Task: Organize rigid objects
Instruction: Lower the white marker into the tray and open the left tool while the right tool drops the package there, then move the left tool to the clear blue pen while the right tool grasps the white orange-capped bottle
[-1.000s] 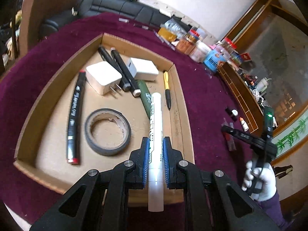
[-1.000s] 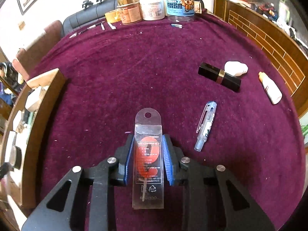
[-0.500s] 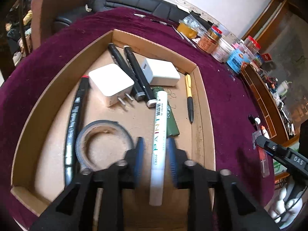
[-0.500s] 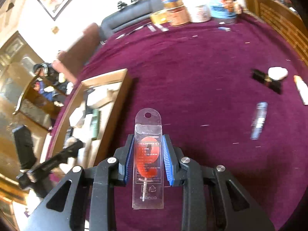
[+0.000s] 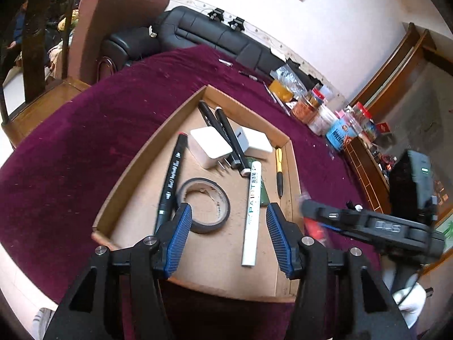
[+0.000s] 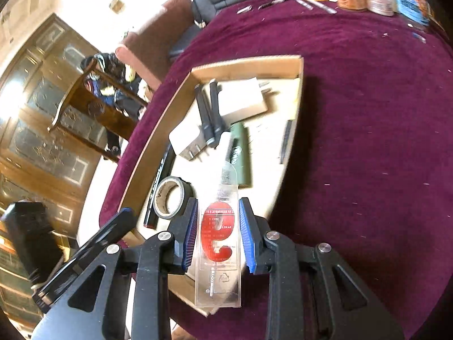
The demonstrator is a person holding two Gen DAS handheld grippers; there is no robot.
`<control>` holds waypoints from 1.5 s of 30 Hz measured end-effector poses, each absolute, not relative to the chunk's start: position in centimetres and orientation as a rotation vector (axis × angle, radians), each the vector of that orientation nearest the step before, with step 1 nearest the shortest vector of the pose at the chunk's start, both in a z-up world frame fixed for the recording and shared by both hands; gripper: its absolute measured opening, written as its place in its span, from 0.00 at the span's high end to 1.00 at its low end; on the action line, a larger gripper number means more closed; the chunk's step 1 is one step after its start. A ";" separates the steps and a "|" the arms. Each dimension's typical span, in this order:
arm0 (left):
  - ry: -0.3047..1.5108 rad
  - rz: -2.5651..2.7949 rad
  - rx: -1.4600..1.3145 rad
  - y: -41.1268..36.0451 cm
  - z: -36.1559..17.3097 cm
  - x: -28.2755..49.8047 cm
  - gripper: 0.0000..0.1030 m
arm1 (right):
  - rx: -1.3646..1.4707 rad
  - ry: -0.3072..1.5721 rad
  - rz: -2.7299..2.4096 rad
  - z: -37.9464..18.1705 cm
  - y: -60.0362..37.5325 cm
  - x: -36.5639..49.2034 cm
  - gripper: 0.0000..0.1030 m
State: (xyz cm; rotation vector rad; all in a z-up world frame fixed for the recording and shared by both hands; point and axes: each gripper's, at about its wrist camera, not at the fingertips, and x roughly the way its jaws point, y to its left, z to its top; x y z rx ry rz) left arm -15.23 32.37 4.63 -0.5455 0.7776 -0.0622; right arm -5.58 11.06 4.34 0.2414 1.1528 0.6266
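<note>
Already the left gripper point(image 5: 228, 233) stood with its jaws apart – they had just been opening – and the white paint marker point(image 5: 252, 212) lay free on the floor of the cardboard tray point(image 5: 294, 187), between the blue pads but touched by neither, its long axis running away from the tool toward the chargers. The right gripper point(image 6: 218, 235) was clenched on a clear blister pack point(image 6: 219, 243) with a red card inside (what it contains I could not tell), the pack standing lengthwise between the fingers. From the right wrist view the pack hung over the tray's near corner, beside the roll of dark tape point(image 6: 170, 197) – so the right hand was the nearer one for the next drop. The bare floor ahead of it, right of the green pen point(image 6: 240, 155), looked like the likeliest spot.
</note>
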 end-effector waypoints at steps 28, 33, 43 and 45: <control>0.707 -0.023 -0.575 36.9 4.3 -17.5 0.45 | 0.114 1.152 0.550 2.2 17.8 -0.2 0.64; 0.706 -0.013 -0.575 37.6 4.1 -17.2 0.45 | 0.141 1.177 0.679 3.0 18.8 -0.3 0.64; 0.685 0.018 -0.494 37.3 4.6 -16.9 0.41 | 0.124 1.177 0.477 2.2 17.4 5.2 0.63; 0.694 0.018 -0.493 37.2 4.5 -16.8 0.41 | 0.116 1.179 0.480 1.8 18.0 6.2 0.63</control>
